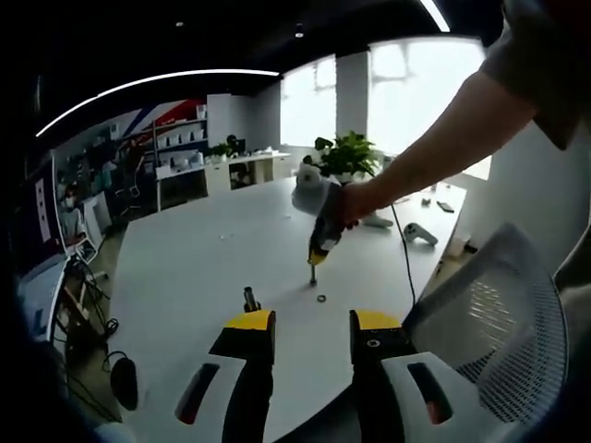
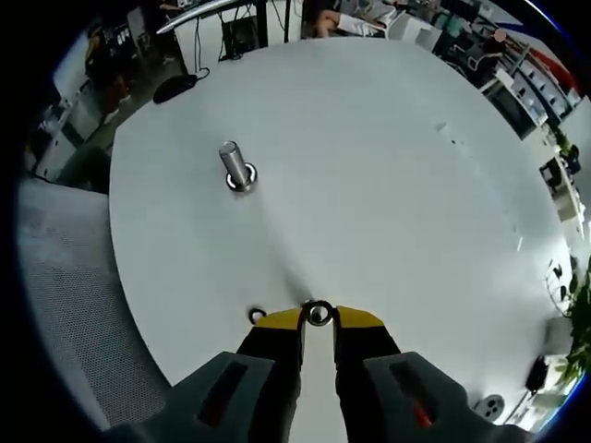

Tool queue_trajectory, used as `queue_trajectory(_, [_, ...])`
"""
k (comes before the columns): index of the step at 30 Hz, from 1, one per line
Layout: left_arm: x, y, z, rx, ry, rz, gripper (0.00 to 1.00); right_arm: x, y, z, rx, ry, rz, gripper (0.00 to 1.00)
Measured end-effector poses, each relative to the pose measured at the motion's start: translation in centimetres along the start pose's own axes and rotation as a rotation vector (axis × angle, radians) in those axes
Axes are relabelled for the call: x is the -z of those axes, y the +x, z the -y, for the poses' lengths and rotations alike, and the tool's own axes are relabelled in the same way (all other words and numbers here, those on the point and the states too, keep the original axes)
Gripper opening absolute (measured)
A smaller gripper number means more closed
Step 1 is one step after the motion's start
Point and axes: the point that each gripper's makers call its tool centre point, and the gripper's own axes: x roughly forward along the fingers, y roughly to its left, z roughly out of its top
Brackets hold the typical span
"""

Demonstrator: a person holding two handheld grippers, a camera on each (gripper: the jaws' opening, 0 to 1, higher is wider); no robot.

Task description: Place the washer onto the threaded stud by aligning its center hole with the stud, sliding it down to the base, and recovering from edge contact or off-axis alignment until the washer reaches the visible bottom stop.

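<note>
A short threaded stud [image 2: 238, 168] stands upright on the white round table [image 2: 388, 175], up and to the left of my right gripper [image 2: 319, 319]. That gripper is shut on a small metal washer [image 2: 319, 314], pinched at its yellow fingertips just above the tabletop. A second washer [image 2: 257, 316] lies flat on the table just left of them. In the left gripper view, my left gripper [image 1: 312, 325] stands open and empty, with the stud [image 1: 251, 299] just beyond its left fingertip. Past it, a hand points the right gripper [image 1: 314, 268] down at the table, near the loose washer [image 1: 321, 298].
A grey mesh chair [image 1: 499, 314] stands at the table's edge to the right. A potted plant [image 1: 346, 155] and a few small devices [image 1: 420, 233] sit on the far side of the table. A cable [image 1: 404, 258] trails across the tabletop. Desks and shelves [image 1: 180, 152] line the room behind.
</note>
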Motion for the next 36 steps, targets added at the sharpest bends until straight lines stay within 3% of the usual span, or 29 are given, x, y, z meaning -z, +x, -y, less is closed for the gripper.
queue_trajectory(17, [0.1,0.1,0.1,0.007,0.003,-0.007,0.30,0.7,0.0,-0.6,0.001,-0.091,-0.044,0.14])
queue_trajectory(22, [0.2,0.1,0.1,0.006,0.006,-0.010,0.30,0.8,0.0,0.0,0.013,-0.075,-0.036,0.14])
queue_trajectory(36, [0.4,0.2,0.1,0.000,0.014,-0.026,0.30,0.7,-0.7,-2.2,-0.011,-0.080,-0.039,0.14])
